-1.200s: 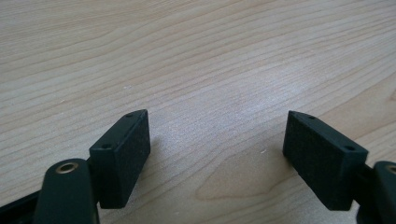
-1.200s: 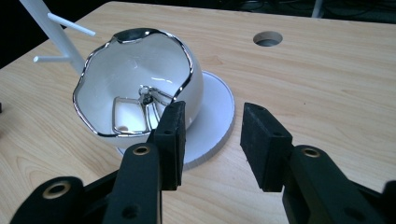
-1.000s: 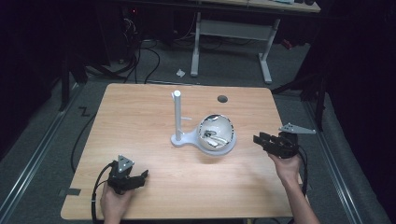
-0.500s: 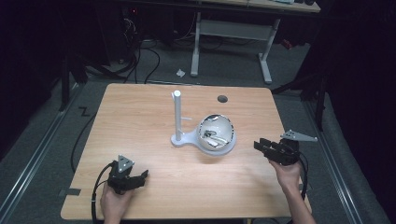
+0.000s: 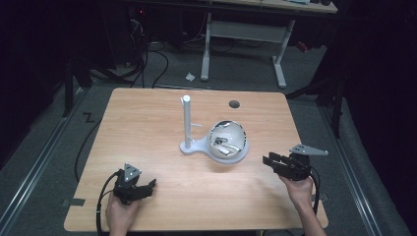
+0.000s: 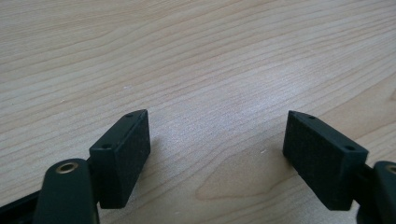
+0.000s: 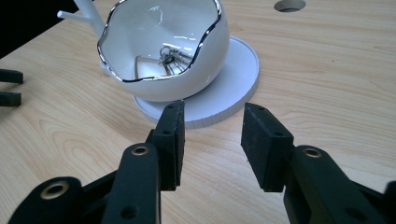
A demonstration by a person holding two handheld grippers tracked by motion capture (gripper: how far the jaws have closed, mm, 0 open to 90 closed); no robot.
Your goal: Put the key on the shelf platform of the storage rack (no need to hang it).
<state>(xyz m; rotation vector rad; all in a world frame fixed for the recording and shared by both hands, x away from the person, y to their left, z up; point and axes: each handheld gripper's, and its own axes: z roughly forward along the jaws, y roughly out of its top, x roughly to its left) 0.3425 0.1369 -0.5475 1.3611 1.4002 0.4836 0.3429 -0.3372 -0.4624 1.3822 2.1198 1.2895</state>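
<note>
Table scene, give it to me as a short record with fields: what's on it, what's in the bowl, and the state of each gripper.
surface: wooden table with a round hole near its far edge
stand: white base with an upright post
bowl: white bowl, silver wavy rim, resting on the base
bowl contents: small metal items, kind unclear
left gripper: open, holding nothing, near front left edge
right gripper: open, holding nothing, pointing at the bowl, apart from it

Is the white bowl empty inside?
No, the right gripper view shows small shiny metal pieces lying at the bottom of the white bowl.
</note>
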